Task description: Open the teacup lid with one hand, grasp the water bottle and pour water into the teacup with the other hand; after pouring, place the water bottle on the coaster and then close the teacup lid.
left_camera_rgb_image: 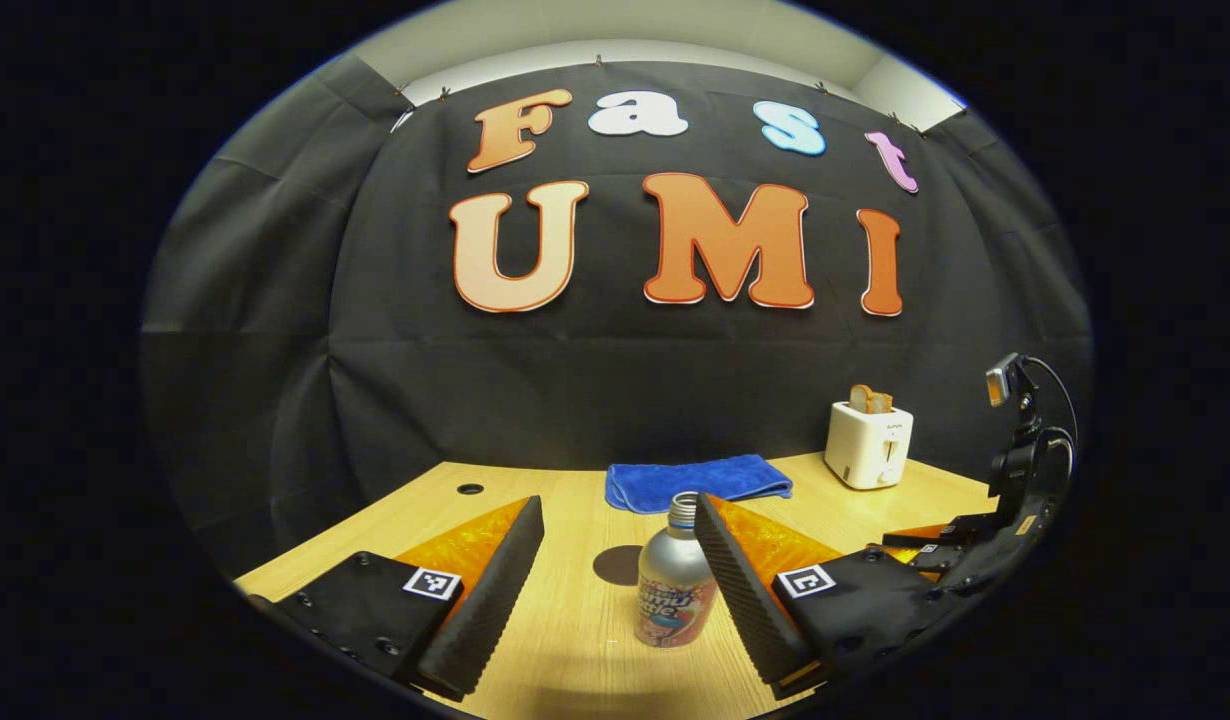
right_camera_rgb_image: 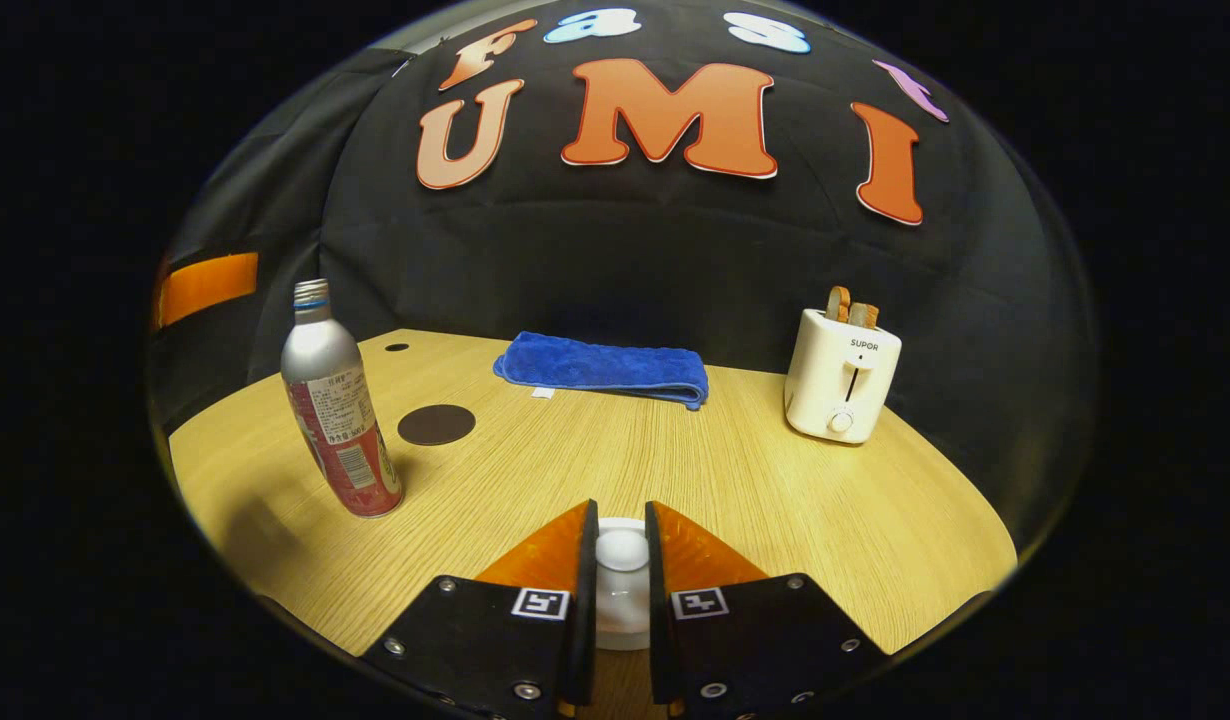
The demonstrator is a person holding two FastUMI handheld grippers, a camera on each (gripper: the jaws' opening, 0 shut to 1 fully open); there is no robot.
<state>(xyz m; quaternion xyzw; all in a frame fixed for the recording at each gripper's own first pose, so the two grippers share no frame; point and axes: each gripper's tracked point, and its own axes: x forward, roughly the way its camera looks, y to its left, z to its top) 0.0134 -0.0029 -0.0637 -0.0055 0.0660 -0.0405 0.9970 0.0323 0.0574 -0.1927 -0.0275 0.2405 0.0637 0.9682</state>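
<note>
1. In the left gripper view the left gripper (left_camera_rgb_image: 615, 590) is spread wide, and the bottle (left_camera_rgb_image: 673, 585) stands upright between its fingers, close to the right pad; I cannot tell whether it touches.
2. In the right gripper view the right gripper (right_camera_rgb_image: 621, 575) is pressed in on the white lid (right_camera_rgb_image: 622, 552), pinching its knob. The cup beneath is mostly hidden.
3. Judged step: lid grip made, bottle grasp pending. Centre the left fingers on the bottle's body below the shoulder, close squarely, and lift the lid straight up so the cup is not dragged.
4. From the right gripper, the bottle is at 10 o'clock and the coaster (right_camera_rgb_image: 436, 424) just beyond it, apart from it.
5. The bottle is smooth silver metal with a glossy label and a threaded neck, likely slippery. The pads are ribbed black foam. The coaster is a flat dark disc on the pale wood-grain table (right_camera_rgb_image: 775, 500).
6. At 12 o'clock lies a folded blue towel (right_camera_rgb_image: 605, 368), soft and napped; at 2 o'clock stands a white toaster (right_camera_rgb_image: 841, 388).
</note>
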